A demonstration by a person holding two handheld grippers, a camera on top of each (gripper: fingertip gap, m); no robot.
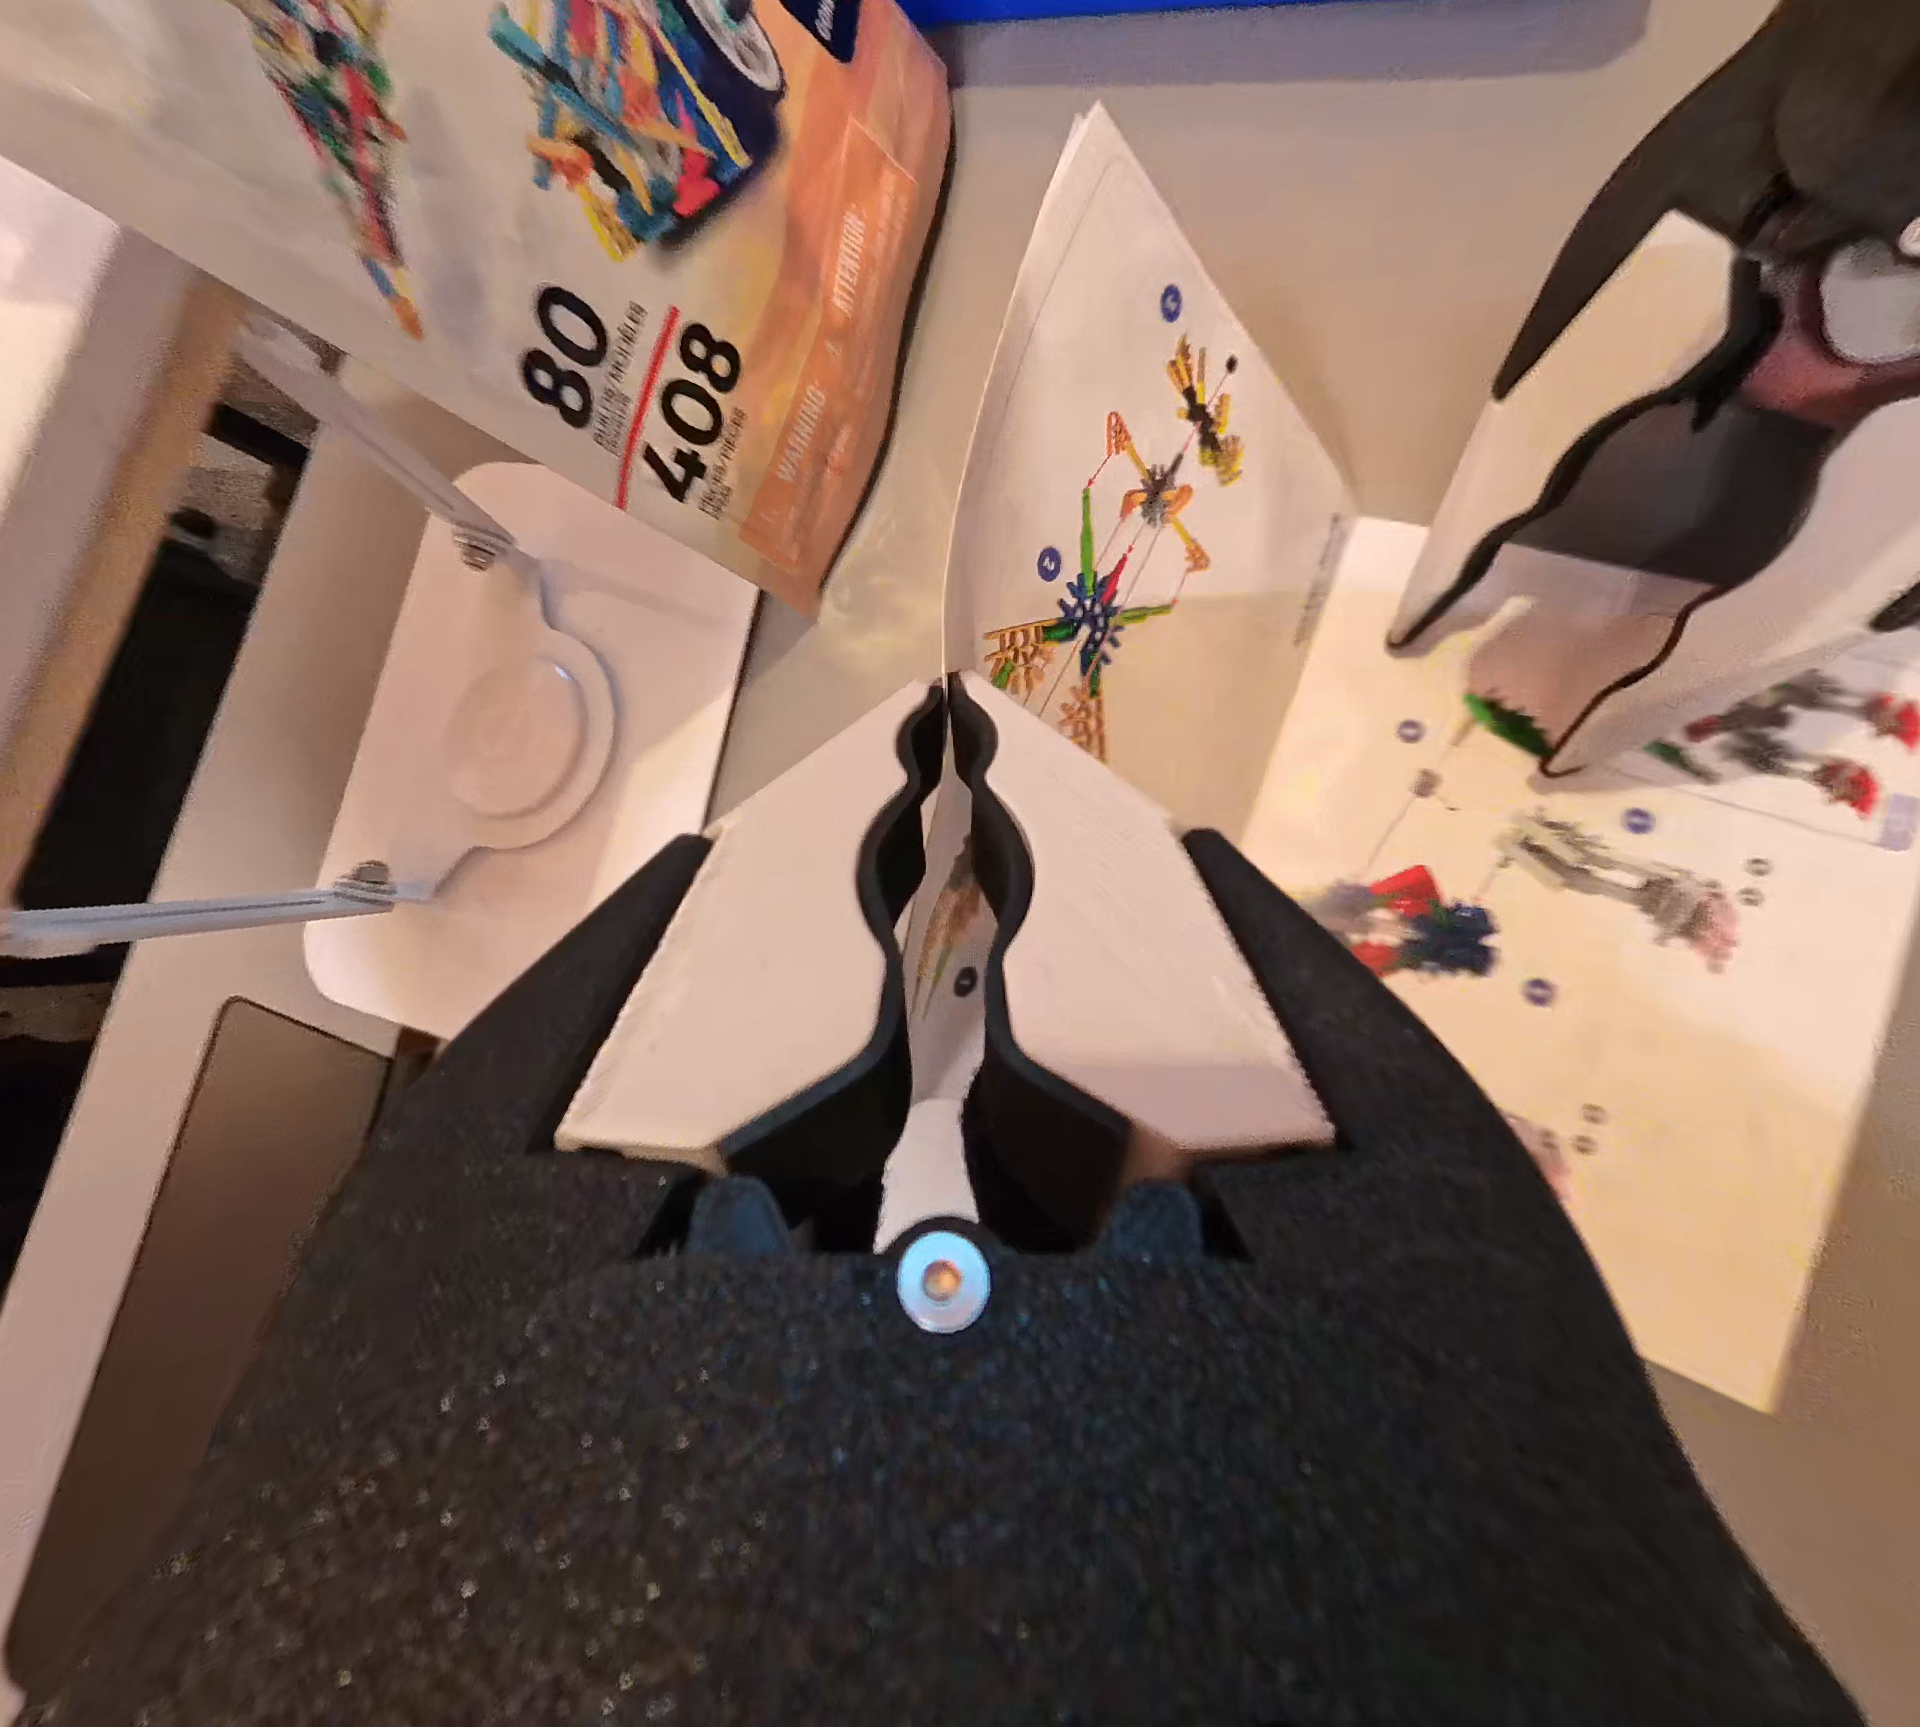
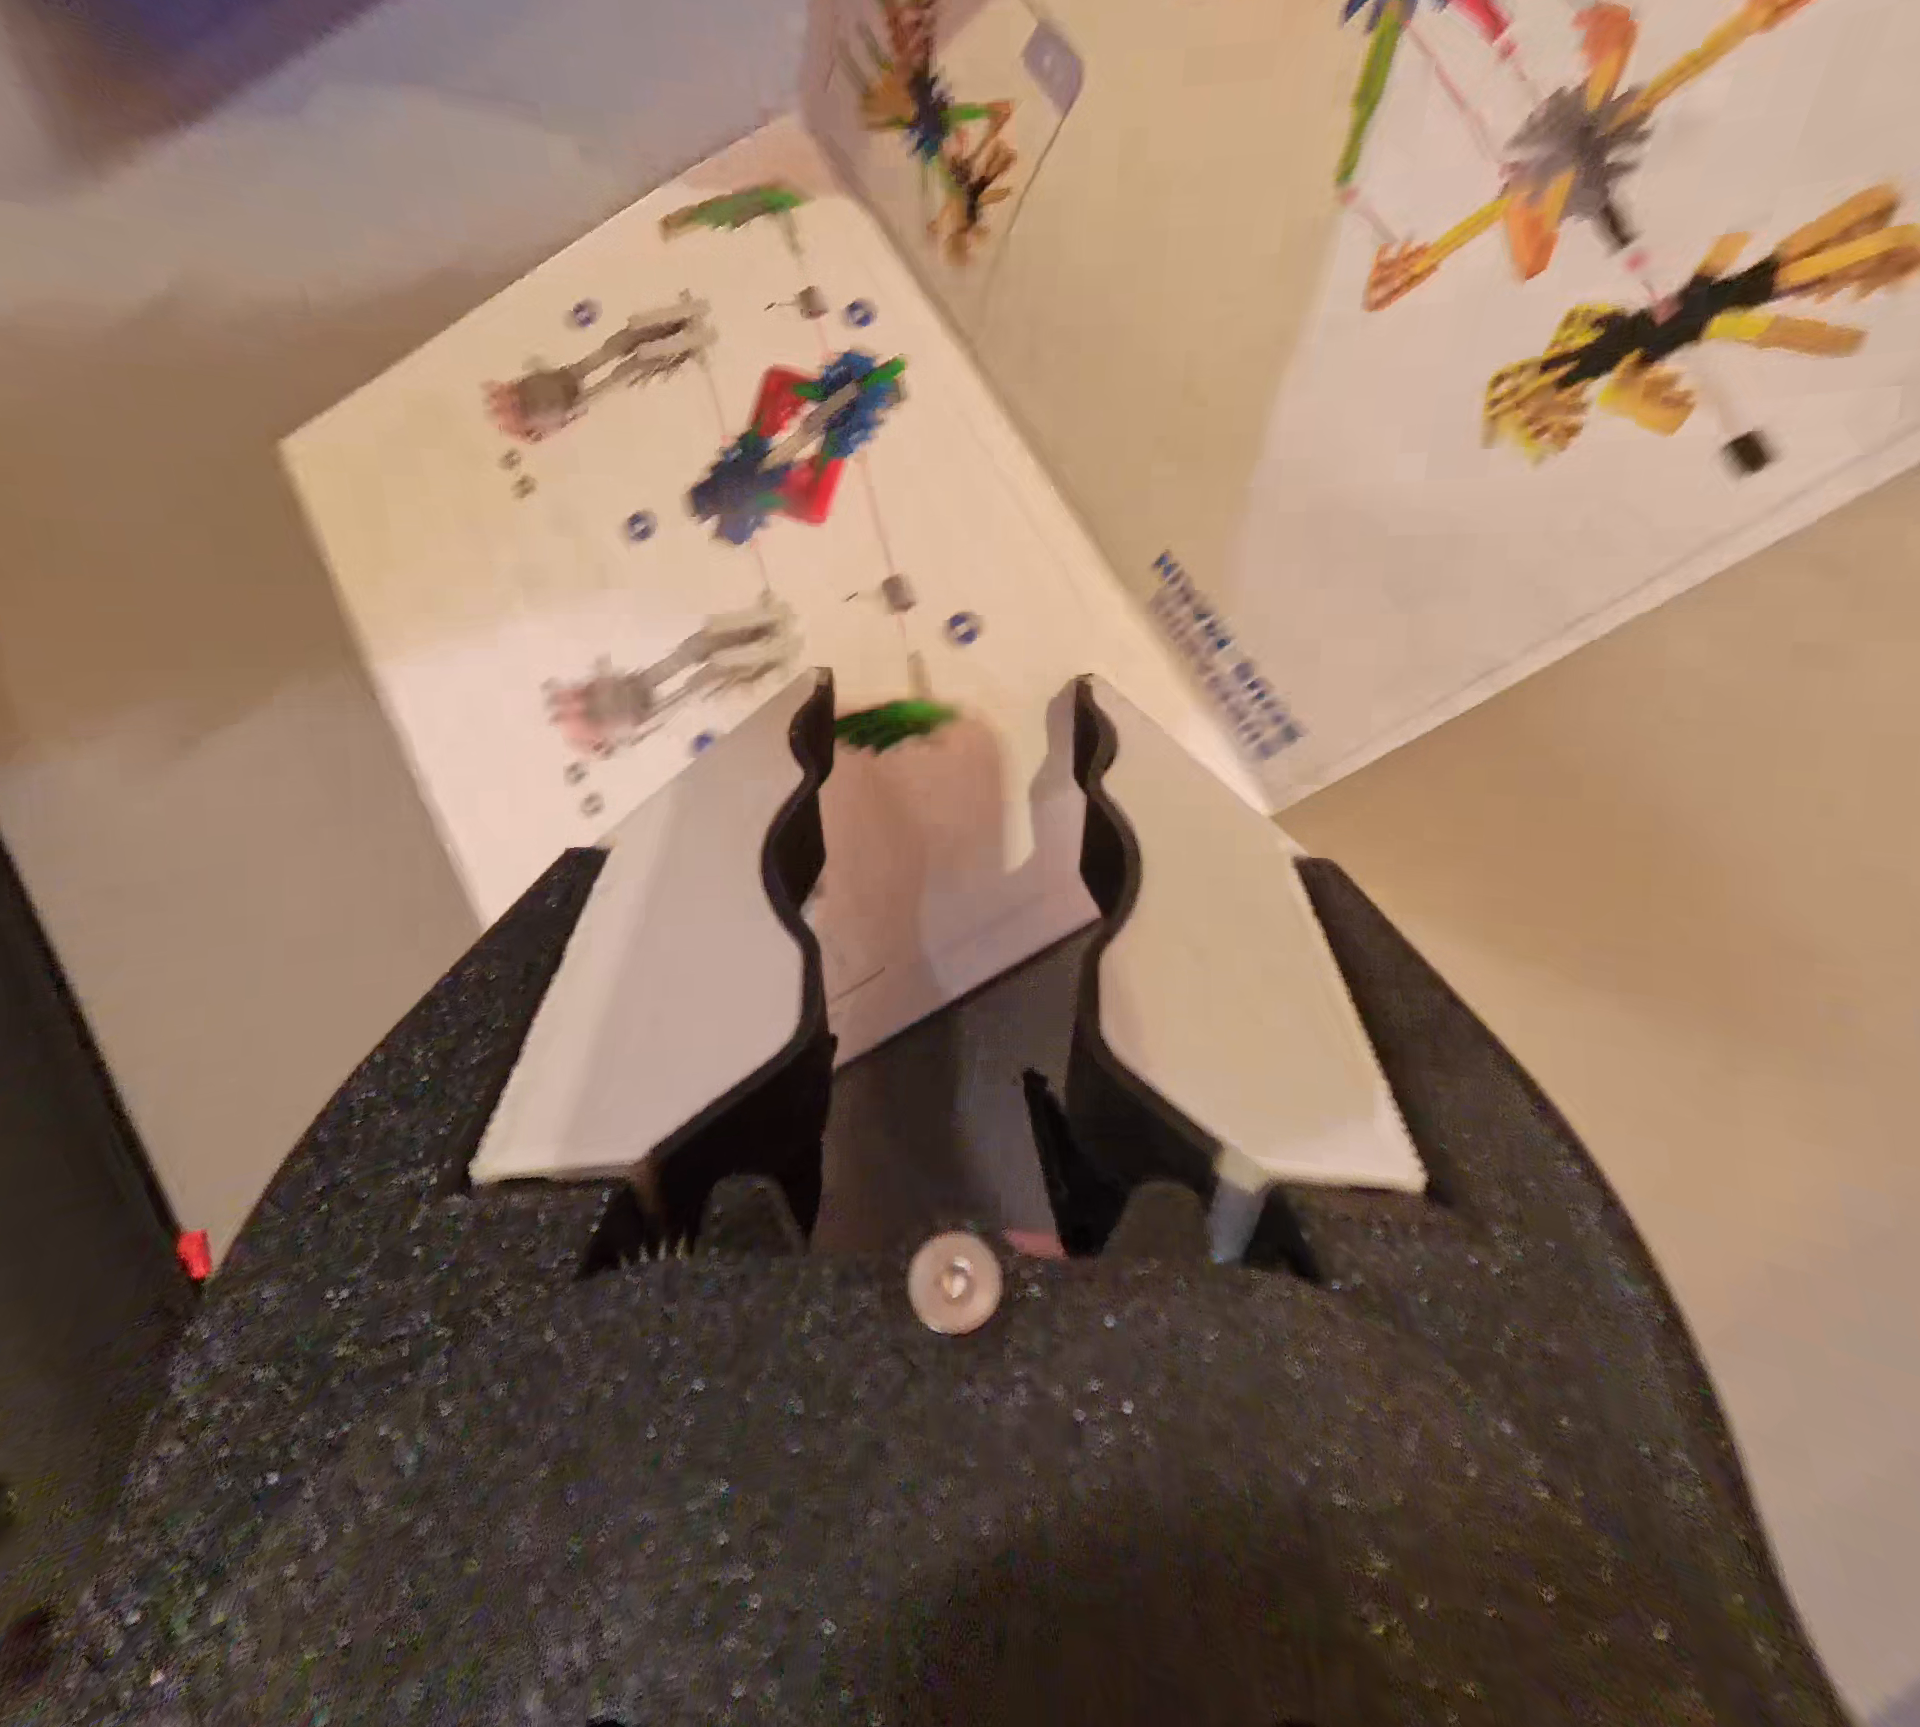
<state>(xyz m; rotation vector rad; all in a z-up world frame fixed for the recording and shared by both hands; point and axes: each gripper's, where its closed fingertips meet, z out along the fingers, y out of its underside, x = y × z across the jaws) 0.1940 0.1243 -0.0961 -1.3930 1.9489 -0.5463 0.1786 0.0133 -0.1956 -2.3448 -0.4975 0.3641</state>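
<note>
Left gripper (image 1: 948, 690) clamps booklet page (image 1: 1101, 451), lifted; right gripper (image 2: 951, 690) gapes empty just above the booklet's flat page (image 2: 582, 534).

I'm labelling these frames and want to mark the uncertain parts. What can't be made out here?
- Left wrist view: the lifted page runs between the shut jaws of the left gripper; the clamped strip is hidden.
- Left wrist view: the construction-toy box is cut off by the top and left edges, its artwork blurred.
- Right wrist view: the flat page is motion-blurred; its small part drawings are unreadable. The right gripper, jaws open, covers its near corner.
</note>
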